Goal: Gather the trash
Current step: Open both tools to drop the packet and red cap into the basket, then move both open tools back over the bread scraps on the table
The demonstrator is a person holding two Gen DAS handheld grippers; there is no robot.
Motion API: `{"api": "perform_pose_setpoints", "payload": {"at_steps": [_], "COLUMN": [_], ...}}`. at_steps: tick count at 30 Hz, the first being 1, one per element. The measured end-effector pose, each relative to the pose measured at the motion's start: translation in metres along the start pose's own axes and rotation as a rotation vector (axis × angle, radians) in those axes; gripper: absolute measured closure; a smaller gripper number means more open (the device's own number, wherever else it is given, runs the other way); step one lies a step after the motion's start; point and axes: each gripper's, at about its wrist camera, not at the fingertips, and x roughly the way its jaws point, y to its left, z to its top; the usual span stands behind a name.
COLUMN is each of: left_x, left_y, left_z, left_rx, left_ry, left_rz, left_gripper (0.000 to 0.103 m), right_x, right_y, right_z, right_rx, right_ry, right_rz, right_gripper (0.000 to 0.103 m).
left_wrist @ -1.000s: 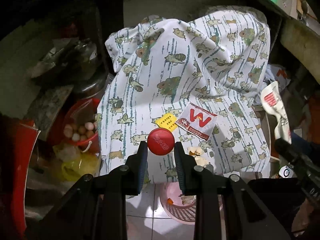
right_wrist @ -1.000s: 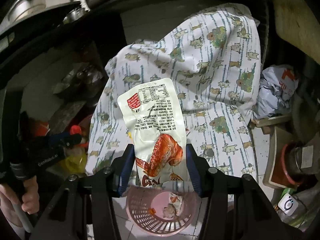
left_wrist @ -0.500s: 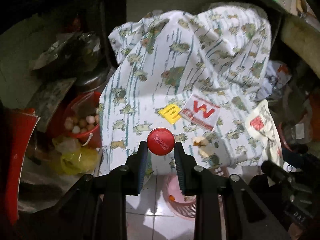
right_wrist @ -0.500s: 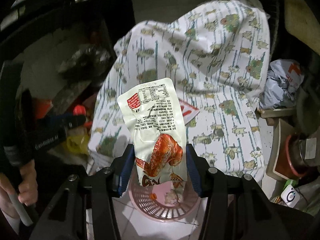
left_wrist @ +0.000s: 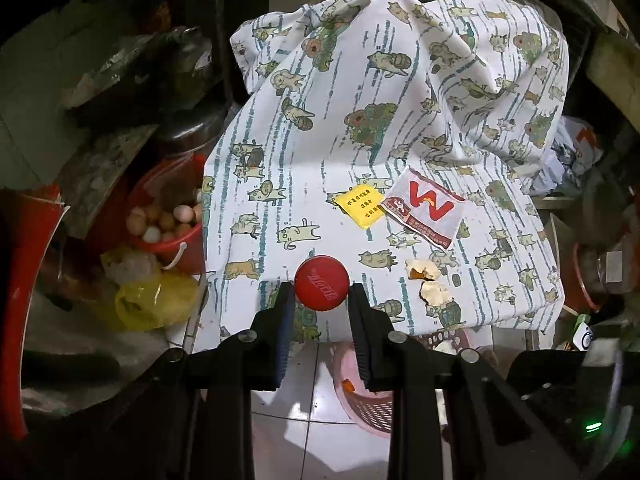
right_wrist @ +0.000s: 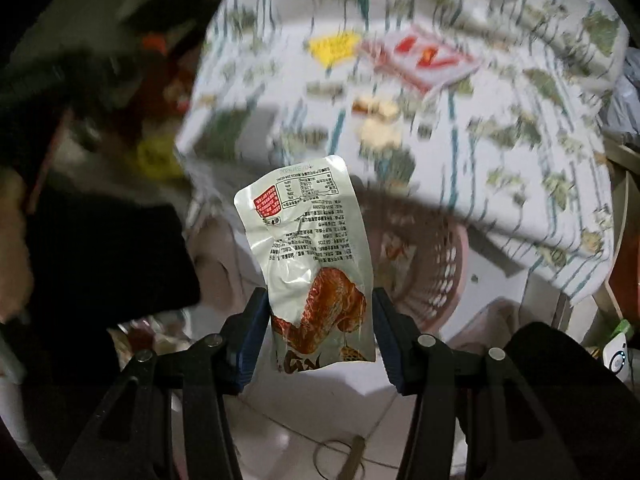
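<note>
My left gripper is shut on a red bottle cap and holds it above the front edge of the cloth-covered table. My right gripper is shut on a silver chicken-wing snack wrapper, low beside a pink mesh basket on the floor. The basket also shows in the left wrist view. On the cloth lie a yellow packet, a red-and-white wrapper and two food scraps. The right wrist view is blurred.
A red bucket of eggs and a yellow plastic bag stand left of the table. Crumpled bags and clutter lie to its right. White floor tiles show under the grippers.
My right gripper has dropped lower and closer to the pink basket with the wrapper, leaving the left wrist view. My left gripper still holds the cap in about the same place.
</note>
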Motion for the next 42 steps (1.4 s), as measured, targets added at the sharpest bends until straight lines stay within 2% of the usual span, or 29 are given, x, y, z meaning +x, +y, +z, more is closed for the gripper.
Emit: {"api": "perform_pose_setpoints", "payload": {"at_steps": [5, 8, 11, 15, 19, 24, 29, 30, 31, 33, 37, 40, 42], "left_x": [0.011, 0.028, 0.053, 0.078, 0.096, 0.117, 0.153, 0.155, 0.155, 0.150, 0.137, 0.115, 0.096], "left_y": [-0.007, -0.017, -0.028, -0.041, -0.045, -0.042, -0.044, -0.046, -0.048, -0.053, -0.055, -0.046, -0.041], "left_z": [-0.001, -0.006, -0.015, -0.030, -0.048, -0.066, -0.092, -0.093, -0.092, -0.090, -0.082, -0.077, -0.067], "left_rx": [-0.010, -0.003, 0.024, 0.060, 0.064, 0.024, -0.003, 0.005, 0.015, 0.041, 0.049, 0.074, 0.079], "left_ry": [0.034, 0.088, 0.144, 0.202, 0.281, 0.372, 0.471, 0.465, 0.452, 0.423, 0.391, 0.323, 0.279], "left_rz": [-0.062, -0.113, -0.099, -0.087, -0.114, -0.173, -0.159, -0.149, -0.139, -0.096, -0.077, 0.014, 0.016], "left_gripper": [0.077, 0.077, 0.077, 0.077, 0.077, 0.077, 0.077, 0.074, 0.053, 0.030, 0.030, 0.030, 0.030], "right_x": [0.053, 0.074, 0.085, 0.091, 0.101, 0.087, 0.069, 0.066, 0.063, 0.057, 0.044, 0.019, -0.003], "right_y": [-0.027, -0.042, -0.059, -0.079, -0.080, -0.087, -0.091, -0.093, -0.094, -0.097, -0.097, -0.082, -0.069], "right_z": [-0.005, -0.003, -0.002, 0.001, 0.006, 0.012, 0.012, 0.014, 0.014, 0.014, 0.017, 0.011, 0.011], "right_rx": [0.111, 0.146, 0.202, 0.315, 0.319, 0.362, 0.364, 0.363, 0.365, 0.374, 0.377, 0.343, 0.292], "right_ry": [0.118, 0.139, 0.105, 0.012, -0.001, -0.060, -0.073, -0.076, -0.084, -0.097, -0.123, -0.179, -0.230], "right_rz": [-0.028, -0.071, -0.094, -0.066, -0.088, -0.097, -0.084, -0.089, -0.092, -0.095, -0.086, -0.153, -0.114], "right_gripper": [0.049, 0.049, 0.045, 0.038, 0.036, 0.035, 0.036, 0.037, 0.040, 0.042, 0.042, 0.043, 0.043]}}
